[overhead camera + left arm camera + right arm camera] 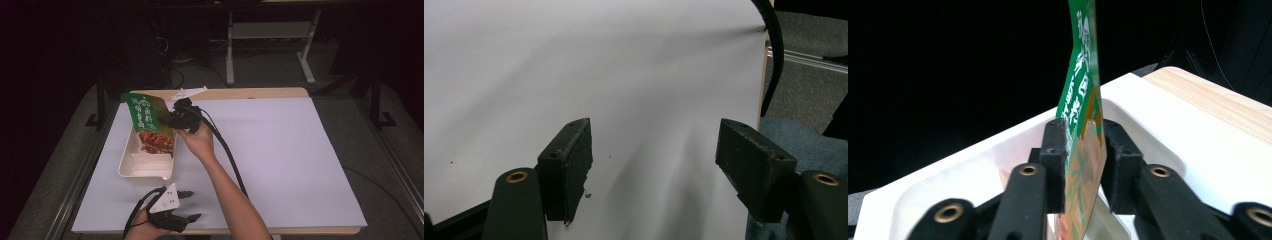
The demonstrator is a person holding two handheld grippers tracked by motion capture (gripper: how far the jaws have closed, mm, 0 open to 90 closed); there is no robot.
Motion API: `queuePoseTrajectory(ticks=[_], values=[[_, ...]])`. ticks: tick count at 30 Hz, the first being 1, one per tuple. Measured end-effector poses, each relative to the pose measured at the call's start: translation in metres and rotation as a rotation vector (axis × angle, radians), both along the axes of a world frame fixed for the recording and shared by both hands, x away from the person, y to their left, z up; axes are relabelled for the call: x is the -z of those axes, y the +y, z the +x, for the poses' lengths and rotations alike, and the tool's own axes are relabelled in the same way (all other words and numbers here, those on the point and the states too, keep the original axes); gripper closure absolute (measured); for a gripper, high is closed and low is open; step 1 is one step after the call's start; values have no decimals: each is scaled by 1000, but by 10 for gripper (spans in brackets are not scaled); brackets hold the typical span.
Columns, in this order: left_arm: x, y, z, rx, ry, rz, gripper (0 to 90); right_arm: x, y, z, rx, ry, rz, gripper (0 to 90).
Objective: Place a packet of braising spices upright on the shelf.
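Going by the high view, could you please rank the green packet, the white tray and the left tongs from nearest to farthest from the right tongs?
1. Green packet: clamped in the right tongs, over the tray's far end.
2. White tray: just below and left of them, on the table's left side.
3. Left tongs: open, at the near table edge.

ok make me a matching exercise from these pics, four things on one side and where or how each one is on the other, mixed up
Things:
1. green packet
2. white tray
3. left tongs
4. right tongs

States:
A. open, nothing between the jaws, near the table's front edge
B. lying on the white table cover, left part of the table
C. shut on something thin
D. pinched on edge over the tray

Pairs: 1-D, 2-B, 3-A, 4-C
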State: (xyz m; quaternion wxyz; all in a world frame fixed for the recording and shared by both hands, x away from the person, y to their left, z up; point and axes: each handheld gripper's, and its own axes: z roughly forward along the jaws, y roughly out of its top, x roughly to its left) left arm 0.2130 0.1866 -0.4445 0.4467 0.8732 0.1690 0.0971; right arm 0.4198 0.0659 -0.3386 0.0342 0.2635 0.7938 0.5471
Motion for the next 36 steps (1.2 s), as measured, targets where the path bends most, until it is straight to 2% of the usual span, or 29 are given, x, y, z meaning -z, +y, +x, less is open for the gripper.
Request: queuePoseTrajectory(ticks=[13, 32, 36], values=[[-1, 4, 2, -18, 1, 0, 303, -8, -21, -6, -4, 14, -39, 567], [-1, 4, 4, -16, -1, 15, 290, -13, -57, -22, -12, 29, -48, 497], [-1, 3, 4, -15, -2, 14, 289, -12, -63, -25, -11, 29, -64, 487]])
